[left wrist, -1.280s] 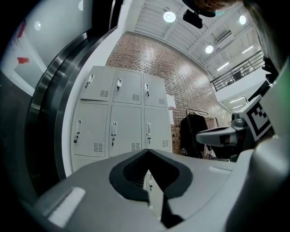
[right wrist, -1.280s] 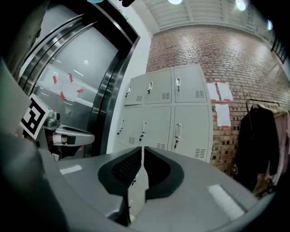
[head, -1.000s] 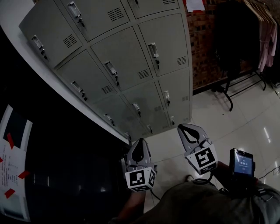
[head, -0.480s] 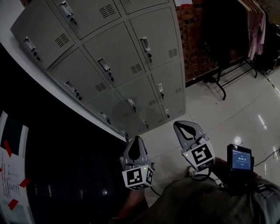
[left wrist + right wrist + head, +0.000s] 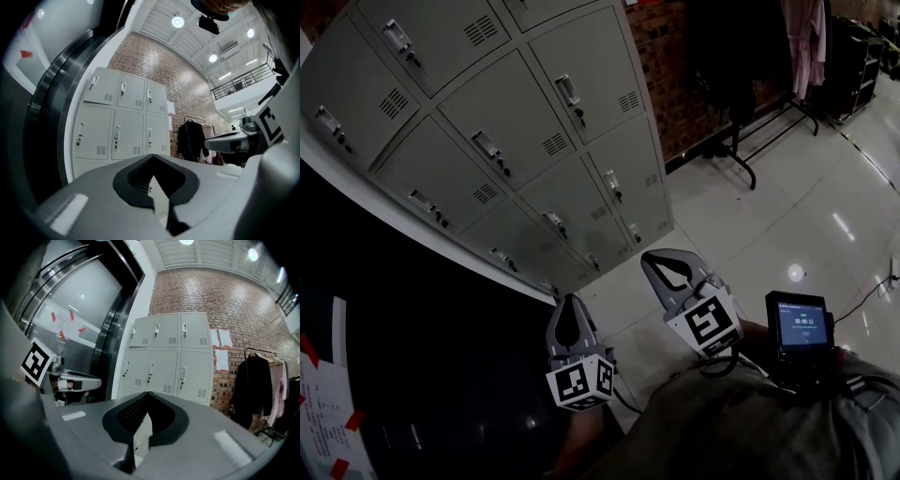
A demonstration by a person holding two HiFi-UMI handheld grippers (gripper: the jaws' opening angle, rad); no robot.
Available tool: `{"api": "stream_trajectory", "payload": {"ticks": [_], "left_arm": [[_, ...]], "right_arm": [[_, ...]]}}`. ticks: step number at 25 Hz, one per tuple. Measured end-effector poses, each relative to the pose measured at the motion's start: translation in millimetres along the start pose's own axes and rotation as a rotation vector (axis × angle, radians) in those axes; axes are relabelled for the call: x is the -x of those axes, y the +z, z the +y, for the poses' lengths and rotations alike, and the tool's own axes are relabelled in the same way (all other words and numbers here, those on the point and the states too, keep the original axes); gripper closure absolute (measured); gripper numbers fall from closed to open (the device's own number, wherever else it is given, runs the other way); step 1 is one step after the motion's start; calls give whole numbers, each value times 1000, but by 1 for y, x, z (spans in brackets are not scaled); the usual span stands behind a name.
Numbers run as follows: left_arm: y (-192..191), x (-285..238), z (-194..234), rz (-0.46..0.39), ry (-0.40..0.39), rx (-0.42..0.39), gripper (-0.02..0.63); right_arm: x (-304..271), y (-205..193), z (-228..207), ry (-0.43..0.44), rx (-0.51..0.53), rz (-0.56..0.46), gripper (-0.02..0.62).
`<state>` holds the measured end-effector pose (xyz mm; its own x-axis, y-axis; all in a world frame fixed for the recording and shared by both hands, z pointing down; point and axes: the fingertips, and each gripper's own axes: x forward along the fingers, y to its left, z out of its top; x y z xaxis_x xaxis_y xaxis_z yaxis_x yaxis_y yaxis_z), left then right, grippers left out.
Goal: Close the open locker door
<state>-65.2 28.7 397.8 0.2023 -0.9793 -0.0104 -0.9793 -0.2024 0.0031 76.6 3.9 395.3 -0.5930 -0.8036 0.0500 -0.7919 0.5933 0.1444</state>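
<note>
Locker bank (image 5: 487, 141) stands ahead, well apart from both tools, and honestly every door I can see looks flush, so I can't tell which one's open. Left gripper (image 5: 569, 302) and right gripper (image 5: 659, 261) are both clenched on nothing, held low. Risk imo: closed tips skating off the smooth metal, or a hard shove bouncing the door back off its latch

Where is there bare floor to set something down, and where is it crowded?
Bare tiled floor lies between the lockers and the hanging clothes, ahead of the right gripper. Crowded nearer the person: left gripper and handheld screen.
</note>
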Motion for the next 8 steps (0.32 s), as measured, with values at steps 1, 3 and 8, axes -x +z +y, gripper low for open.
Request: {"api": "stream_trajectory", "payload": {"ticks": [1, 3, 8], "left_arm": [[0, 1, 0, 0, 0, 1, 606], [-2, 3, 1, -3, 0, 0, 606], [-8, 2, 3, -9, 10, 2, 606]], "right_arm": [[1, 0, 2, 1, -4, -1, 589], [2, 0, 4, 3, -9, -2, 589], [0, 0, 1, 18, 3, 1, 589]]}}
